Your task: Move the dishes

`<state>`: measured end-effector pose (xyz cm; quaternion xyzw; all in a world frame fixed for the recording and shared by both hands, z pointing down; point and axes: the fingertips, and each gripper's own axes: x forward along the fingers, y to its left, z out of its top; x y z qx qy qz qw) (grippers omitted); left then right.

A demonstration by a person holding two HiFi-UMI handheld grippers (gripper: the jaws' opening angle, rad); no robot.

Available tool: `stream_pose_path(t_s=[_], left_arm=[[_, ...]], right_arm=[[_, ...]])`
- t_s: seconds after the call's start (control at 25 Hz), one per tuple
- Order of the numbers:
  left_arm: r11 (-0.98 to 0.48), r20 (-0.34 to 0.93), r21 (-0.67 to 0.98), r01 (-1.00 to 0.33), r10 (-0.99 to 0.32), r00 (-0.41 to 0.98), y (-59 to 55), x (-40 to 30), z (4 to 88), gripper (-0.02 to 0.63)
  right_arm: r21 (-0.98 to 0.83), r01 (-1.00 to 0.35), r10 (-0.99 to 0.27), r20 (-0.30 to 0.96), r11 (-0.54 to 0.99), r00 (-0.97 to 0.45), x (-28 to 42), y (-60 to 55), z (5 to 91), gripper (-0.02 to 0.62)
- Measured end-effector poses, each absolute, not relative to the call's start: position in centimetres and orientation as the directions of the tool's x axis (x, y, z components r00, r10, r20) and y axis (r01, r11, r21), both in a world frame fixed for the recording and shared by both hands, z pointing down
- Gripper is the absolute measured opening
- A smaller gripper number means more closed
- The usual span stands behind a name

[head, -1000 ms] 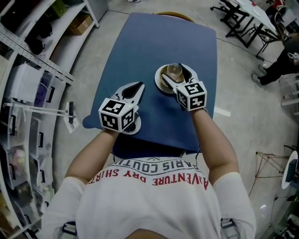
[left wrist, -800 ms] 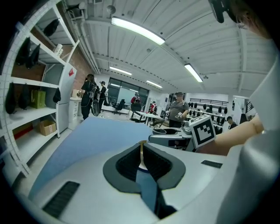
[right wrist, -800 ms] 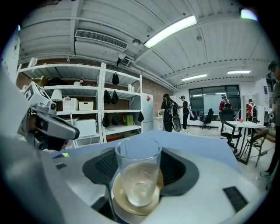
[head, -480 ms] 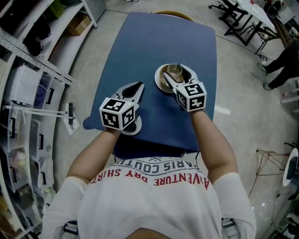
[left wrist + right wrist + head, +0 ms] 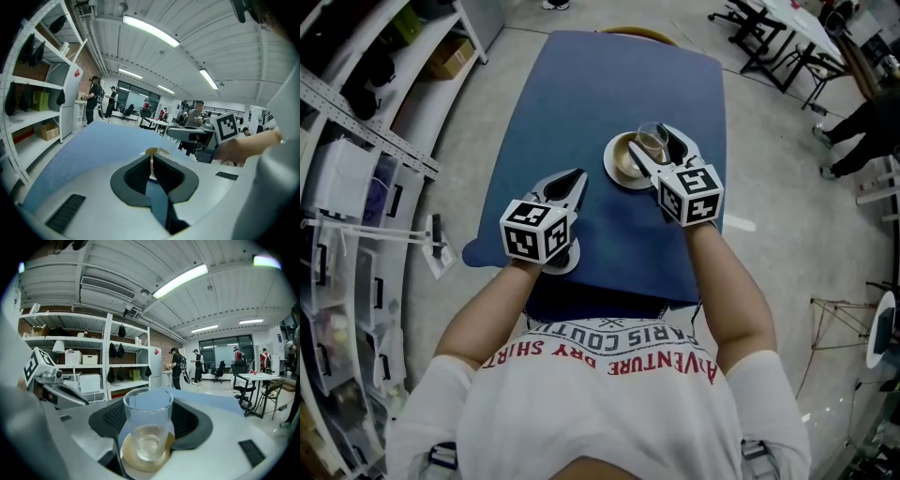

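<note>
On the blue table [image 5: 581, 84] lies a tan saucer [image 5: 622, 161] with a clear glass [image 5: 648, 138] standing at its right side. My right gripper [image 5: 652, 142] reaches over the saucer, and its jaws press the glass from both sides. In the right gripper view the glass [image 5: 147, 423] stands upright between the pads, with the saucer [image 5: 129, 456] under it. My left gripper [image 5: 579, 174] rests lower left of the saucer, shut and holding nothing. In the left gripper view its tips [image 5: 151, 157] meet, with the saucer's rim [image 5: 152, 151] just beyond.
A white round dish [image 5: 567, 258] lies partly under the left gripper's body near the table's front edge. Shelving [image 5: 356, 141] runs along the left. Folding tables and chairs [image 5: 778, 47] stand at the far right, where a person [image 5: 872, 122] is.
Both grippers hold as before, the right one still round the glass. Only the head view has shifted a little, and the person at the right has moved.
</note>
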<state>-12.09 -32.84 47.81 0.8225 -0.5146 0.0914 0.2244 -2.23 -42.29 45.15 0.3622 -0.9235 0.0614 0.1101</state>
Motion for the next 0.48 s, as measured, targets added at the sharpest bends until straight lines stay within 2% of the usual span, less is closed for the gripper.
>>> stream_pose_path(t_s=[0.48], left_arm=[[-0.382, 0.382, 0.29, -0.877, -0.794, 0.472, -33.0, -10.9, 48.4, 0.04]], right_arm=[[0.018, -0.761, -0.75, 0.19, 0.648, -0.634, 4.0, -43.6, 40.8, 0.287]])
